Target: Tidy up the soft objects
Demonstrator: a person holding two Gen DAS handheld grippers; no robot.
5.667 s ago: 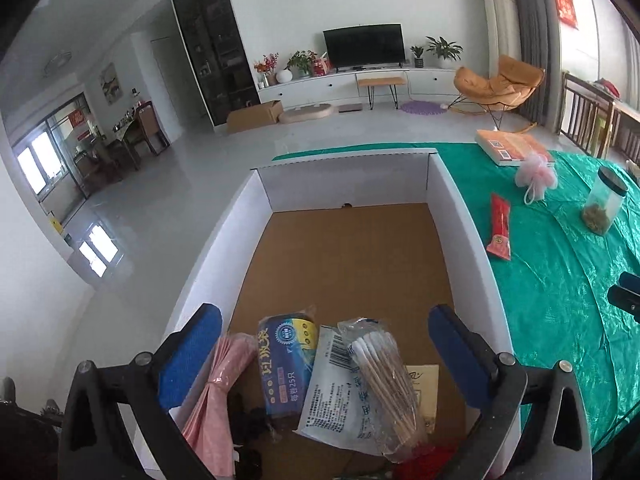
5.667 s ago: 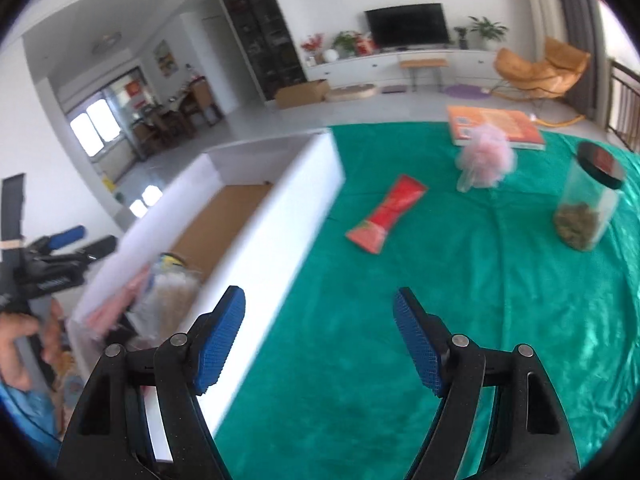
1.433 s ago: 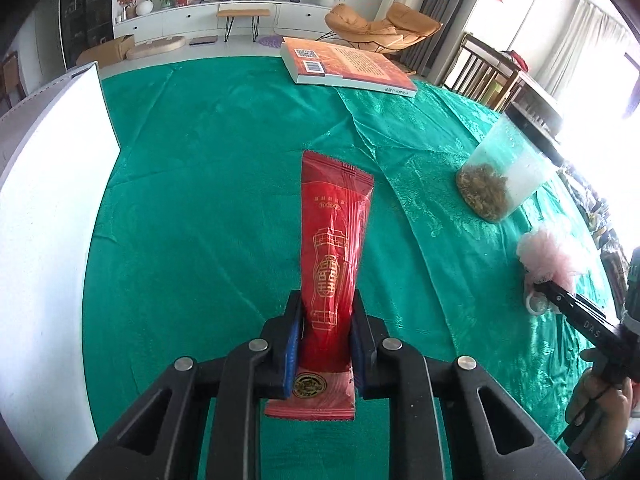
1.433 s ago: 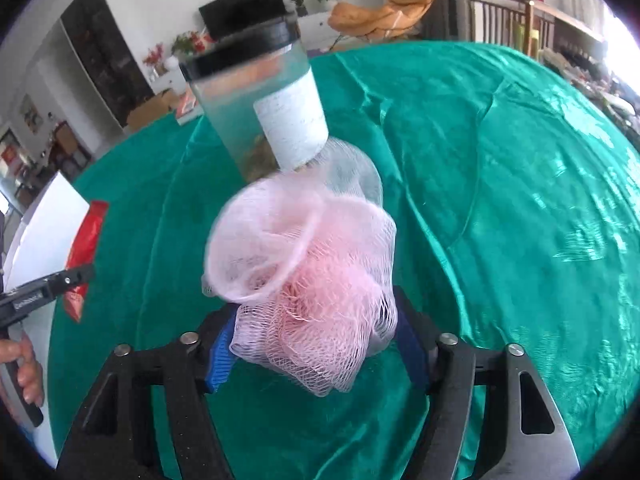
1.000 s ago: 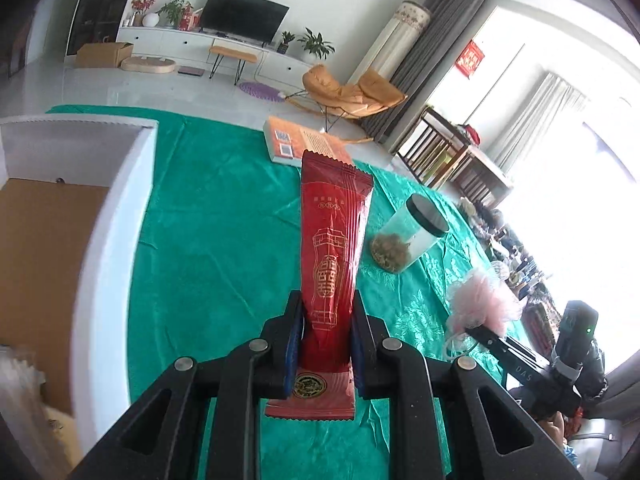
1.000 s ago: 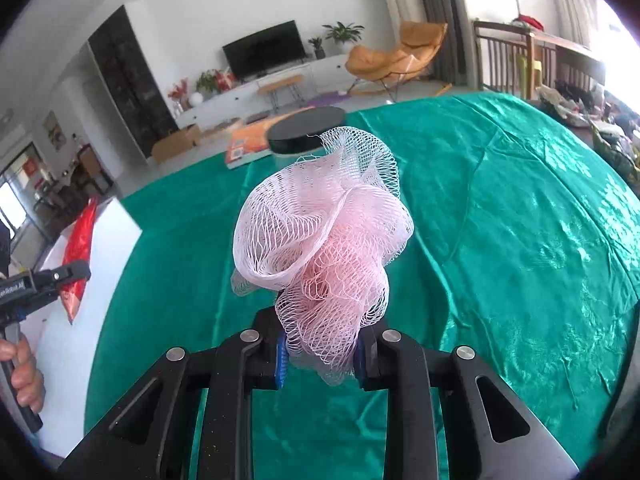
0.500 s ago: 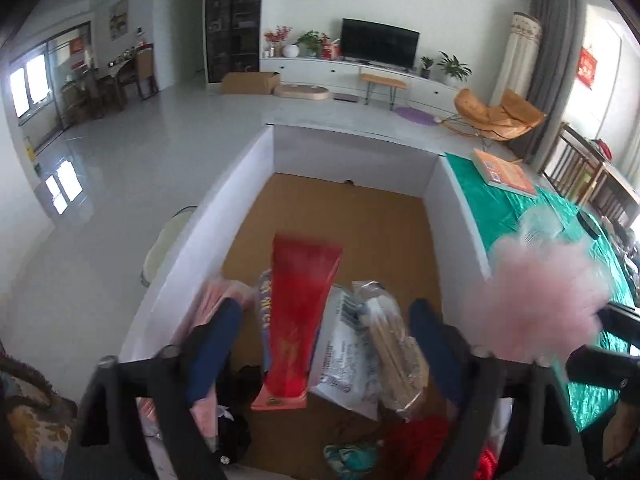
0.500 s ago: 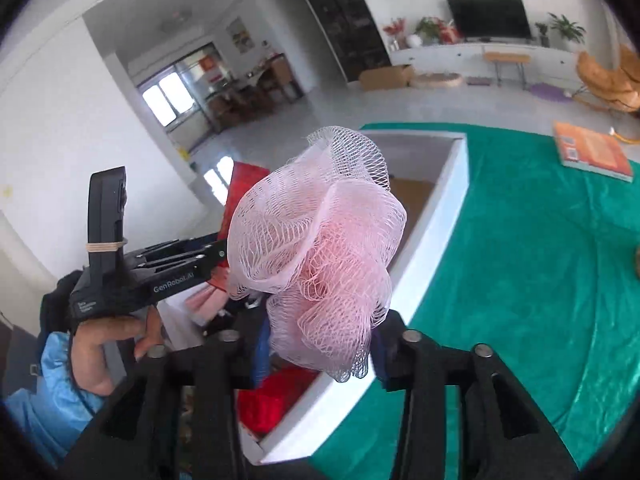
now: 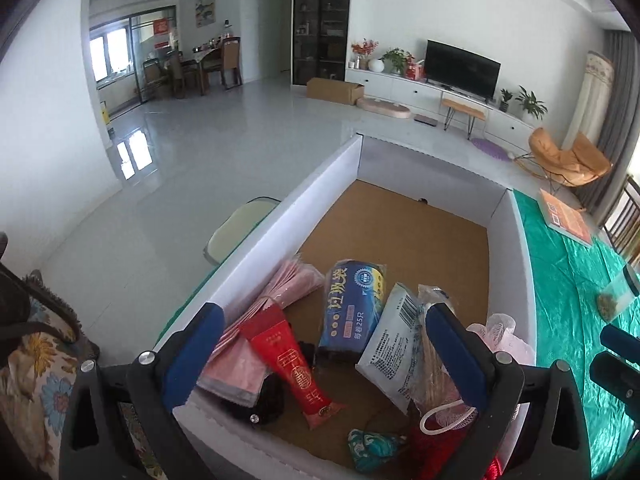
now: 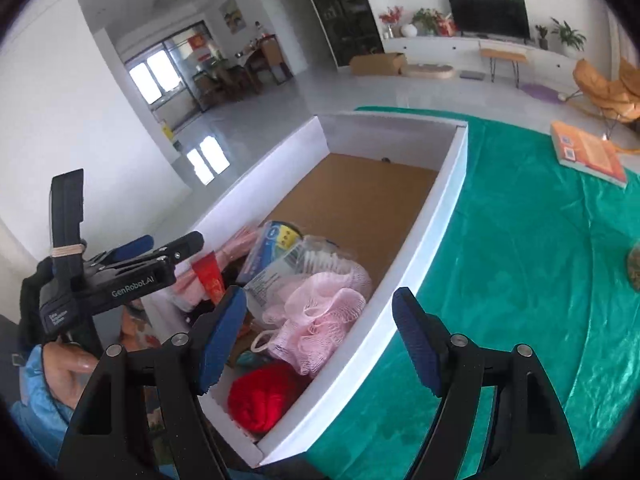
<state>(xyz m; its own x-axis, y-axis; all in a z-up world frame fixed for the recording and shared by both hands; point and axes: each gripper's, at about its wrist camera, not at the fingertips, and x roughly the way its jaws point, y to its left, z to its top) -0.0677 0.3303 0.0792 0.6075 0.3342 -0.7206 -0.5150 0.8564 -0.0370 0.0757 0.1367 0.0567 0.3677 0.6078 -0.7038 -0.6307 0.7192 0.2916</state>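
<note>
Both drops were done! The left claw (image 9: 324, 356) and right claw (image 10: 320, 336) stood spread, jaws just opened, nothing pinched. The red packet (image 9: 294, 372) and pink bath pouf (image 10: 316, 312) lay in the white box (image 10: 444, 204), near end. On the green table (image 10: 520, 260) only a book (image 10: 588, 156) and a jar (image 9: 616, 298) showed, neither soft.

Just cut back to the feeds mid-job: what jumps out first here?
The white box on the green tablecloth, its near end heaped with soft goods: the pink mesh puff by the right wall, the red pouch beside pink packets. Both grippers, left gripper and right gripper, hover open above it, empty.
</note>
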